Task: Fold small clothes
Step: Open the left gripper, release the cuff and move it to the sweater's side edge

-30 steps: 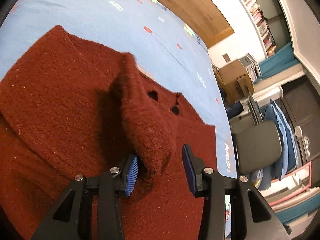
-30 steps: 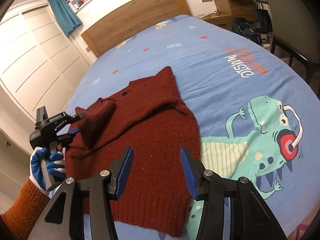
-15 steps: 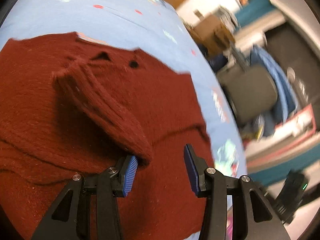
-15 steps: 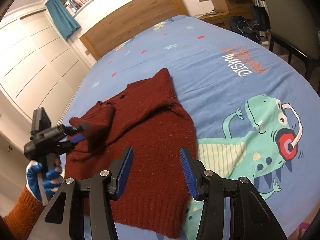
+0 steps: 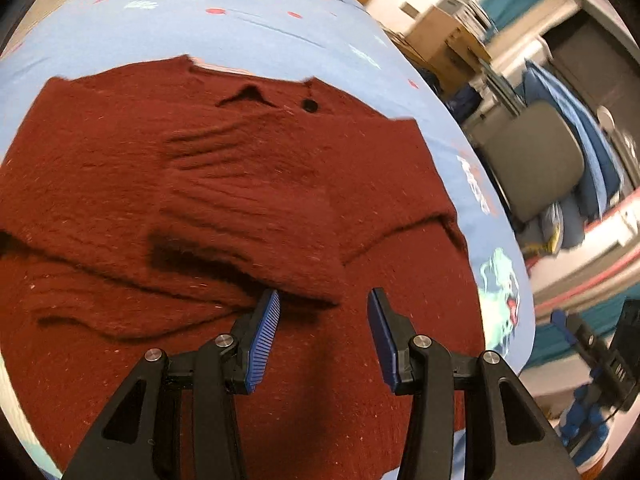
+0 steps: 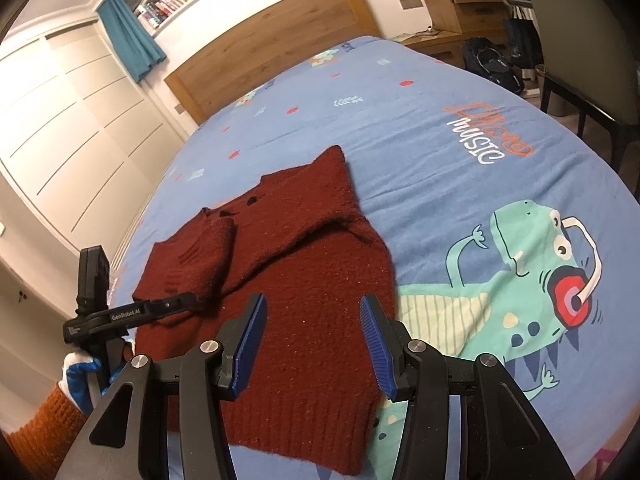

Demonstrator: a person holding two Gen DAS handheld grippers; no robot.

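On the blue dinosaur-print bedspread (image 6: 460, 128) lies the dark red knitted sweater (image 6: 320, 300), spread flat with its ribbed hem nearest the viewer and its neck toward the wooden headboard (image 6: 272, 32). One sleeve (image 5: 248, 216) is folded inward and rests across the chest. The other sleeve (image 6: 332, 184) appears to lie partly drawn in along the far side; its final position cannot be confirmed. The left gripper (image 5: 322, 328) hovers just below the cuff of the folded sleeve, jaws apart, nothing between the blue pads. The right gripper (image 6: 310, 332) hangs over the lower body of the garment, jaws likewise apart and empty. Judged status: first sleeve fold complete. Remaining, as far as can be judged: settle the second sleeve, then fold the body hem-to-neck into a compact stack.
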